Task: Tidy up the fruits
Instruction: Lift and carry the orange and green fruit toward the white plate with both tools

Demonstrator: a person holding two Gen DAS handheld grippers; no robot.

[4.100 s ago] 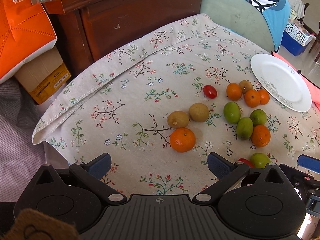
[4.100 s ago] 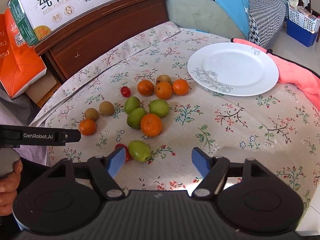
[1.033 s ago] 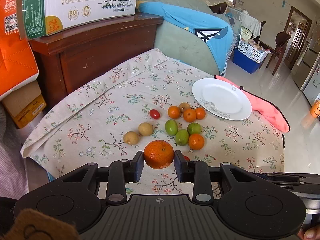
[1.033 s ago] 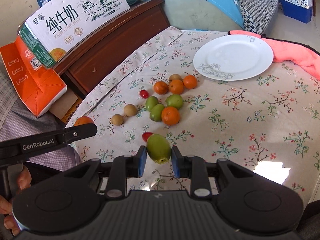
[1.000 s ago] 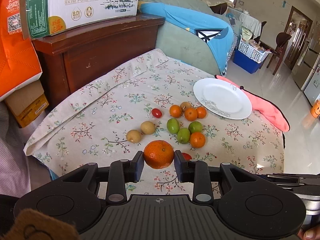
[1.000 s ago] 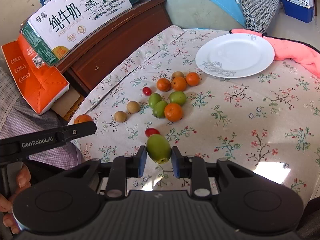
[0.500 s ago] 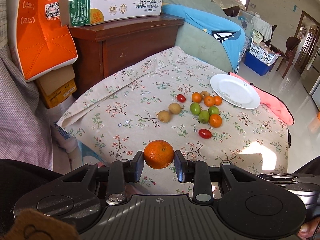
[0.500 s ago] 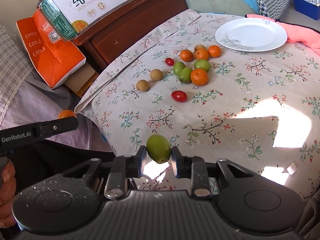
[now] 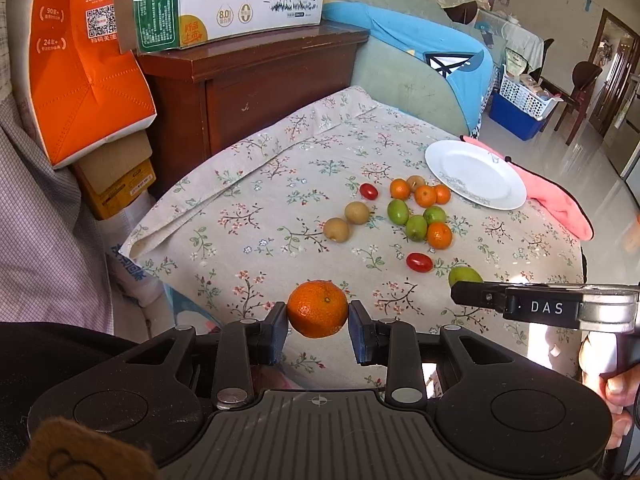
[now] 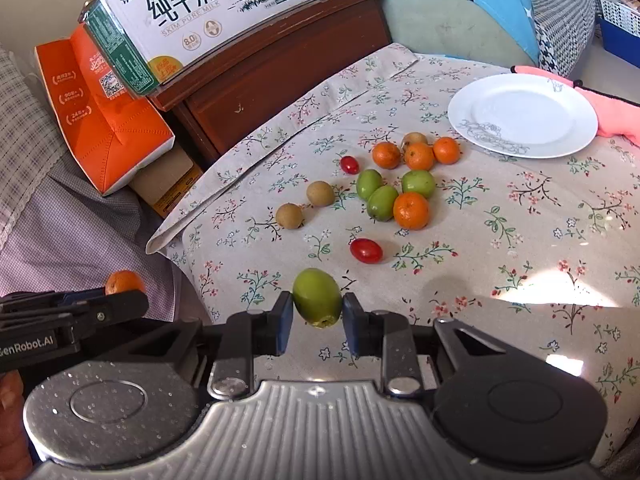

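Note:
My left gripper (image 9: pixel 318 327) is shut on an orange tangerine (image 9: pixel 317 308), held in the air near the table's front edge. My right gripper (image 10: pixel 316 322) is shut on a green jujube (image 10: pixel 317 297), also held above the near edge. Several tangerines, green jujubes, brown longans and two cherry tomatoes (image 10: pixel 366 250) lie grouped mid-table on the floral cloth (image 10: pixel 500 216). An empty white plate (image 10: pixel 522 114) sits at the far right. The right gripper with its green fruit (image 9: pixel 464 276) shows in the left wrist view; the left one with its tangerine (image 10: pixel 124 282) shows in the right wrist view.
A wooden cabinet (image 9: pixel 256 80) with a milk carton box (image 9: pixel 224 0) stands behind the table. An orange bag (image 9: pixel 86 64) and cardboard boxes are at left. A pink cloth (image 9: pixel 560 204) lies by the plate. A sofa (image 9: pixel 408 64) is beyond.
Both grippers picked up their fruits from the table, pulled back and up, then came slightly closer to the table again. The fruits stay gripped.

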